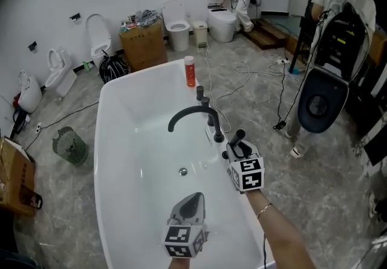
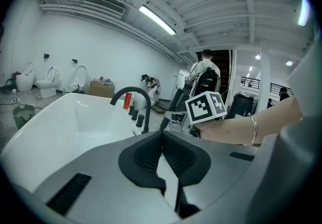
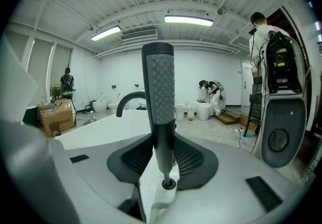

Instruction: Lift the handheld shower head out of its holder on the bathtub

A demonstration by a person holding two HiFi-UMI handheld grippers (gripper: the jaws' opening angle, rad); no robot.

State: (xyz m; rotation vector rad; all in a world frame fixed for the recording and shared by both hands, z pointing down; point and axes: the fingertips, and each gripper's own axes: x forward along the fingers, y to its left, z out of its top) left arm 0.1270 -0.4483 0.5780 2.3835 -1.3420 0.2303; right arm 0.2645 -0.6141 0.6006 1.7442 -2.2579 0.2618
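Shower head (image 3: 158,87): dark grey stick, dotted nozzle face, standing upright. Its thin lower end reaches down to ring holder (image 3: 168,183) on bathtub (image 1: 109,116) right rim, near black faucet (image 1: 190,113). Your right gripper (image 3: 162,142): jaws partly apart, clamped on head's handle below nozzles. Your left gripper (image 2: 162,135): jaw tips together, nothing between, over tub basin, touching nothing.
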